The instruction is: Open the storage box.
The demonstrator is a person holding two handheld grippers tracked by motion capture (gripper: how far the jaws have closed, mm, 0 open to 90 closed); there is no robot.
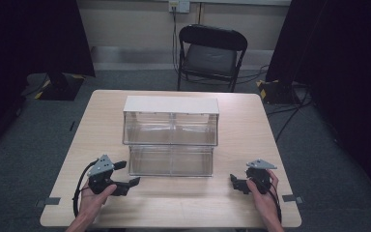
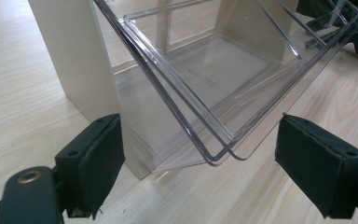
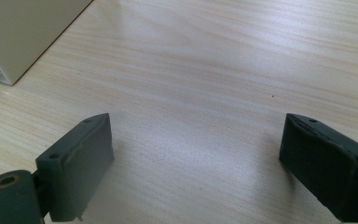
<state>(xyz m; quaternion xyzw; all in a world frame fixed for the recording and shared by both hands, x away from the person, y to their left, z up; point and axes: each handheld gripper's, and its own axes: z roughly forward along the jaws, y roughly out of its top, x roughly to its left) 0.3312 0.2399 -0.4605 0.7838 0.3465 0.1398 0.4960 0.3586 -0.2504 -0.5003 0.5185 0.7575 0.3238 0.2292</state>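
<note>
A storage unit with a white top [image 1: 171, 104] and clear plastic drawers stands in the middle of the wooden table [image 1: 251, 125]. Its lower clear drawer [image 1: 170, 161] juts out toward me. My left gripper [image 1: 128, 174] is open near that drawer's front left corner. In the left gripper view the clear drawer [image 2: 205, 79] hangs past the white side wall [image 2: 70, 56], its corner just ahead of the open left gripper [image 2: 198, 140]. My right gripper [image 1: 236, 183] is open to the right of the drawer. The right gripper [image 3: 196, 140] has bare wood between its fingers, with the unit's white corner [image 3: 23, 32] at the upper left.
A black folding chair [image 1: 211, 53] stands beyond the far table edge. Dark curtains hang on both sides, and cables [image 1: 290, 116] run over the grey floor at the right. Tape marks [image 1: 290, 197] sit near the front table corners. Bare tabletop lies around the unit.
</note>
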